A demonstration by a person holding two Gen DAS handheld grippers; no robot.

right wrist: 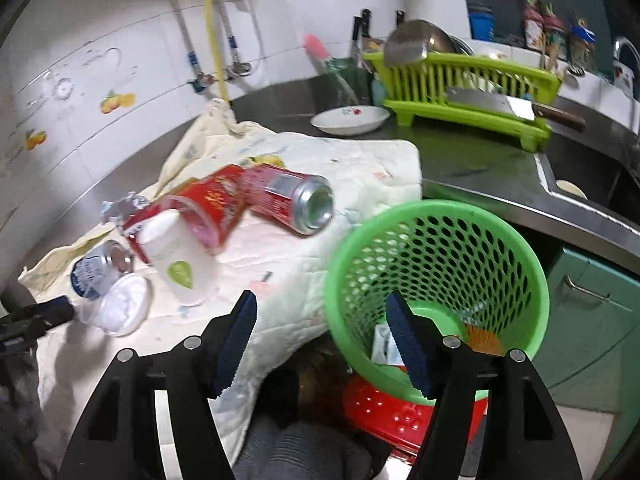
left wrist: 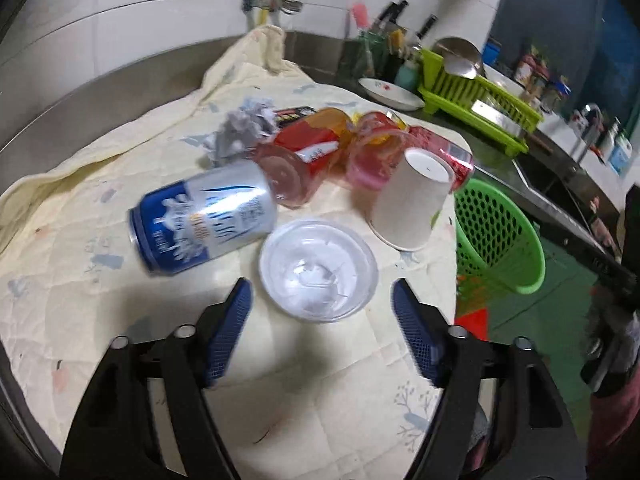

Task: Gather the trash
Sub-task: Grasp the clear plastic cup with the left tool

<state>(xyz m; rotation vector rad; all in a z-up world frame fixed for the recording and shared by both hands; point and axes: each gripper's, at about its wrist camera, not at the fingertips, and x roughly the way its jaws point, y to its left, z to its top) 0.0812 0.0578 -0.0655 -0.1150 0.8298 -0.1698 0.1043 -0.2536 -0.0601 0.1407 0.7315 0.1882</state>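
Trash lies on a cream quilted cloth (left wrist: 80, 240). My left gripper (left wrist: 321, 282) is open, and a clear plastic cup (left wrist: 318, 270) sits upright just ahead of its fingertips, untouched. Behind the cup lie a blue and silver can (left wrist: 204, 220), an upturned white paper cup (left wrist: 412, 200), red cans (left wrist: 316, 132), pink clear cups (left wrist: 370, 164) and crumpled paper (left wrist: 244, 124). My right gripper (right wrist: 322, 296) is open and empty, above the near rim of a green mesh basket (right wrist: 440, 240). Some wrappers (right wrist: 384, 346) lie in the basket's bottom. A red can (right wrist: 288, 200) lies on the cloth beyond.
A green dish rack (right wrist: 460, 92) carrying a cleaver (right wrist: 492, 106) and a white plate (right wrist: 350, 120) stand on the steel counter behind. A sink (right wrist: 580, 184) is at the right. A red plastic item (right wrist: 396, 408) sits under the basket.
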